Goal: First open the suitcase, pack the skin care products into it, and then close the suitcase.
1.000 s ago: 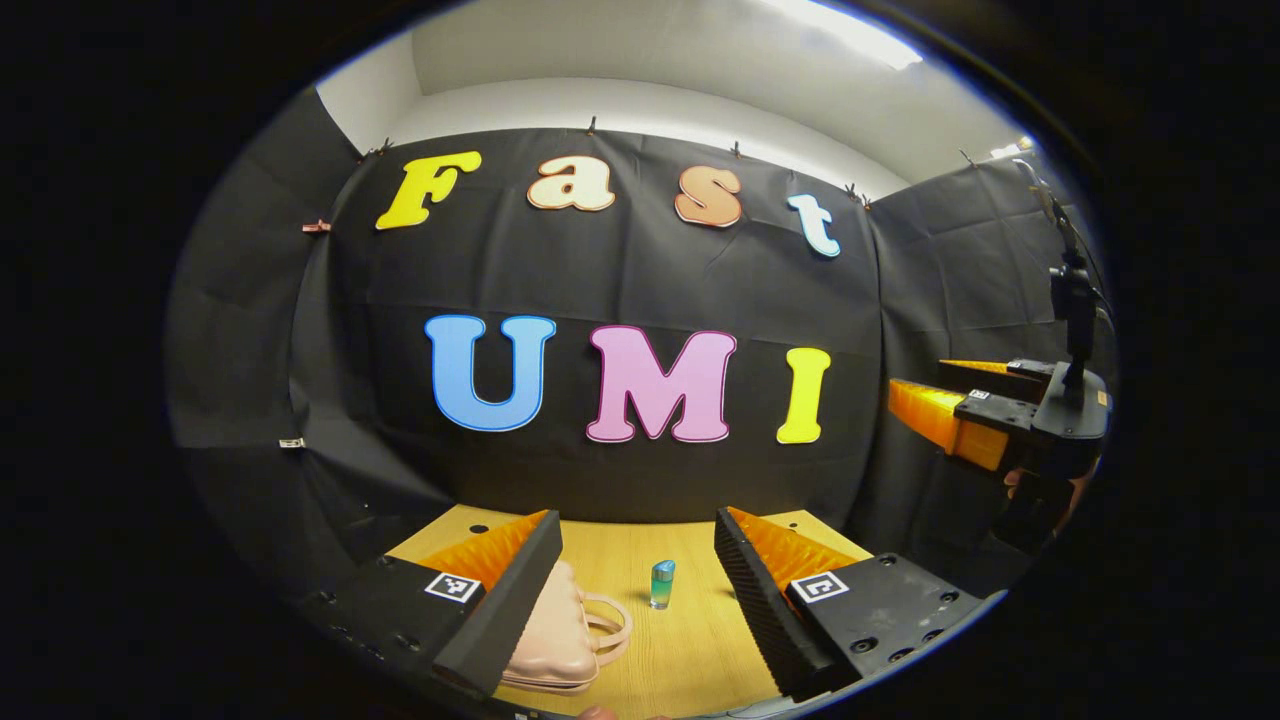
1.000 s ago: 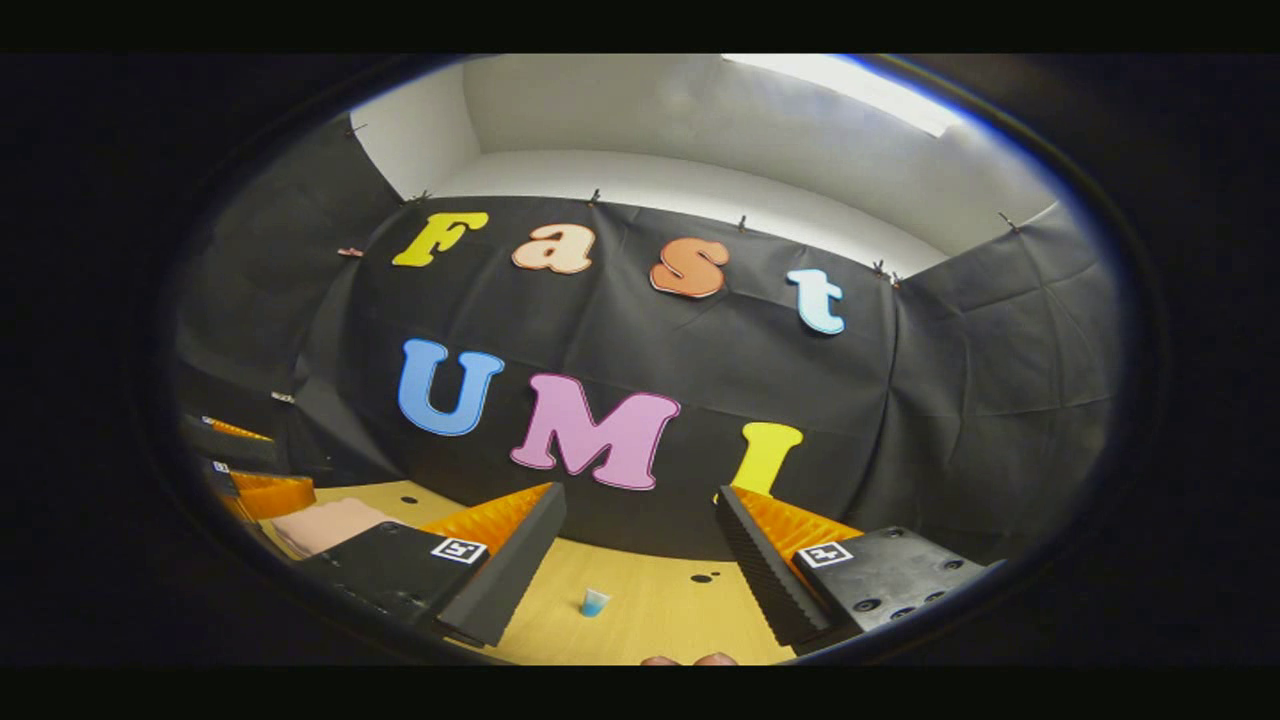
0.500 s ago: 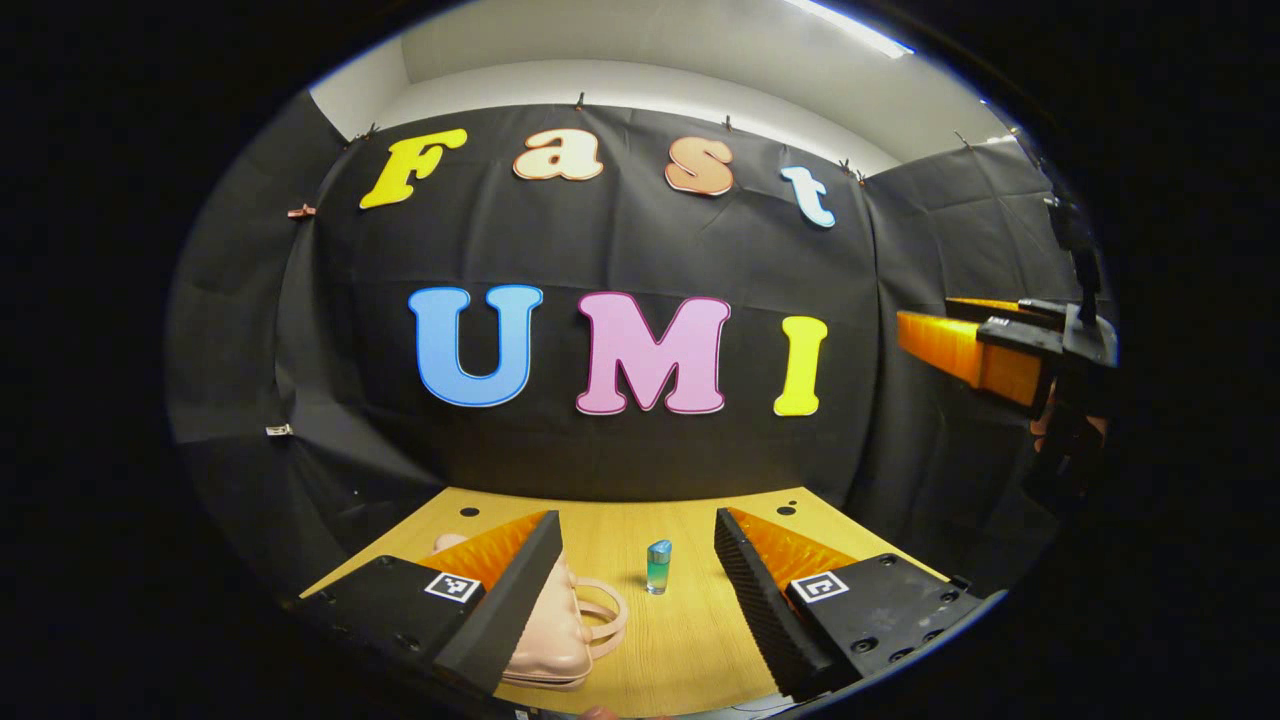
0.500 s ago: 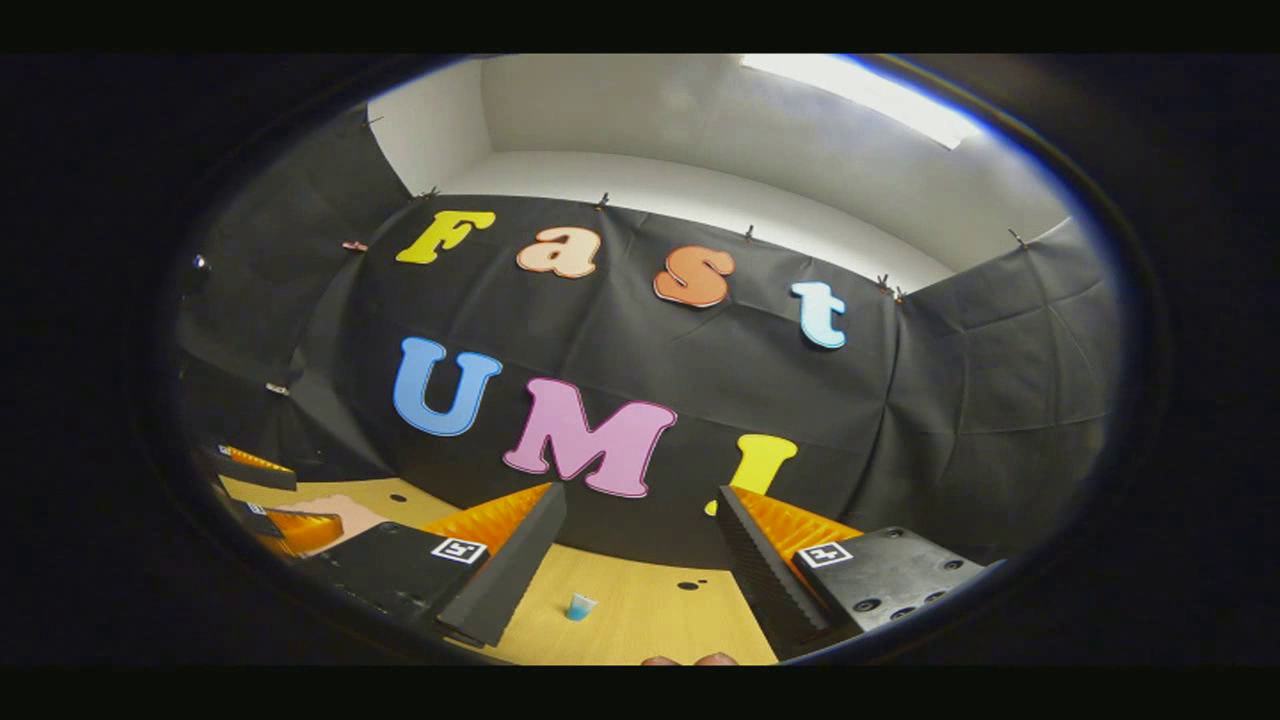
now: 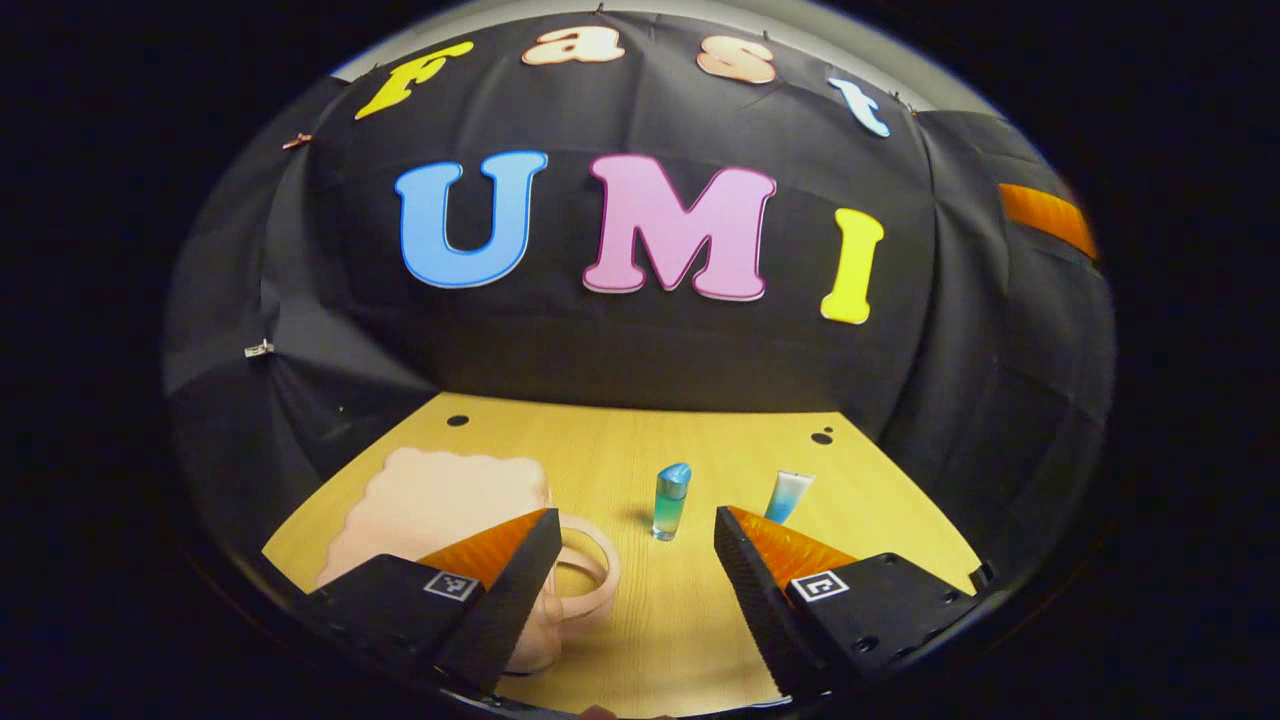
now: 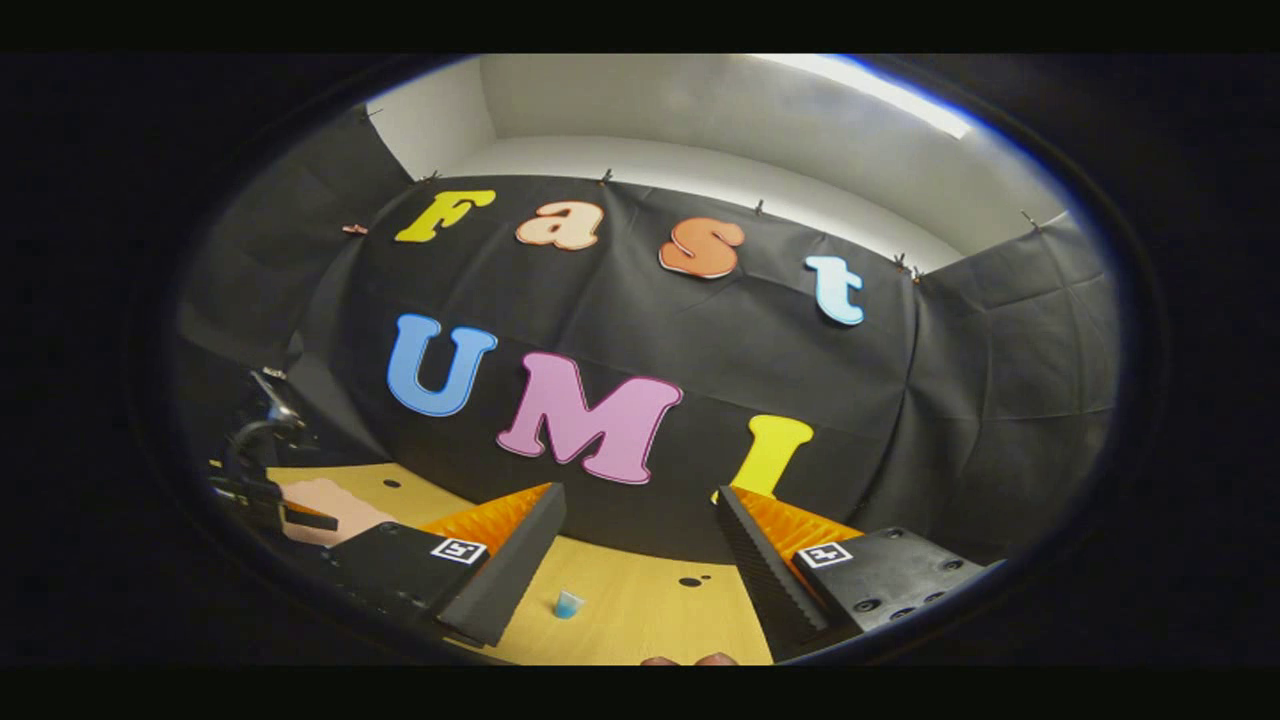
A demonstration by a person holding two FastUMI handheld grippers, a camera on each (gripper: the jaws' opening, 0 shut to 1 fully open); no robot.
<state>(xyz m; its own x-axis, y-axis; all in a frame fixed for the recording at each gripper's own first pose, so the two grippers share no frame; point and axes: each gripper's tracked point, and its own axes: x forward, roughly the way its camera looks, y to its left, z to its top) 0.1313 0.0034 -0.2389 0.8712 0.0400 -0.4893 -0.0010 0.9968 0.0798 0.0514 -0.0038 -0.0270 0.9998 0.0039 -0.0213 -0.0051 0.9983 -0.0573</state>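
While left claw gapes, suitcase at table edge, bottle apart.

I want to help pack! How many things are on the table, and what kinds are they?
Pink suitcase: 1
Blue-green bottle, standing upright: 1
Blue-and-white tube: 1
Total: 3 things on the wooden table.

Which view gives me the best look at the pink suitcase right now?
The left gripper view: the pink suitcase lies closed on the table, lid and handle showing, its near edge behind the left claw. The right gripper view catches just a pink sliver at its left edge, partly hidden by gripper parts.
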